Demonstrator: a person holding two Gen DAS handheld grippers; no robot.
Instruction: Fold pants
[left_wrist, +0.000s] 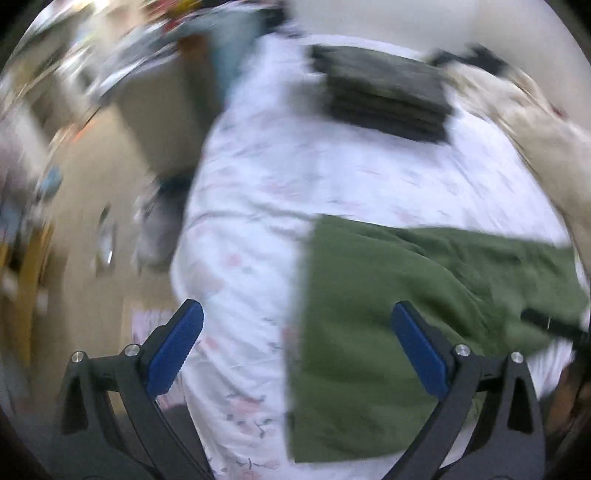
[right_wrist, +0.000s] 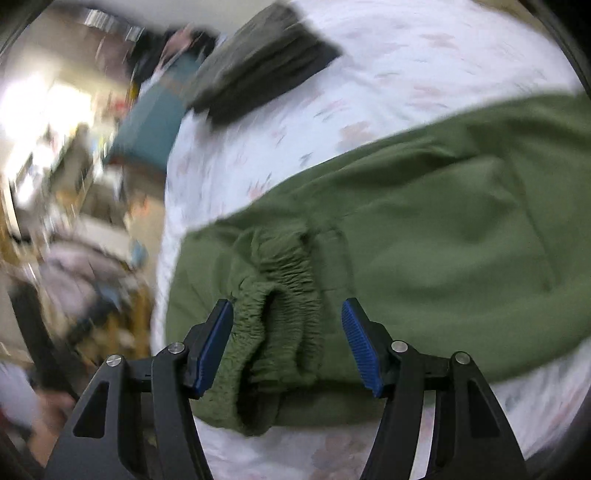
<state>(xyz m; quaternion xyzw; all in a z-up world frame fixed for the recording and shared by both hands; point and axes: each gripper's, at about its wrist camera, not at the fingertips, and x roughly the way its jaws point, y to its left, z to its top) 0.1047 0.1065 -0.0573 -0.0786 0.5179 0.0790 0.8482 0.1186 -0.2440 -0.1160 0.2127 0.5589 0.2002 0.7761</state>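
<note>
My right gripper (right_wrist: 288, 345) straddles, jaws open, the soft green pants (right_wrist: 424, 236) on the bed (right_wrist: 369, 55); left gripper (left_wrist: 295, 354) open, hem at three o'clock, limp, best pinched at the elastic waistband (right_wrist: 280, 280).

Both wrist views look down close over the bed (left_wrist: 258, 177), sharing the green pants (left_wrist: 388, 314), dark folded stack (right_wrist: 258, 59)

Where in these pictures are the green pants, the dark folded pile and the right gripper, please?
green pants (right_wrist: 424, 229), right wrist view, on the flat leg cloth.
dark folded pile (left_wrist: 384, 92), left wrist view, on its top layer.
right gripper (right_wrist: 288, 343), right wrist view, midway between the blue fingertips, open.
</note>
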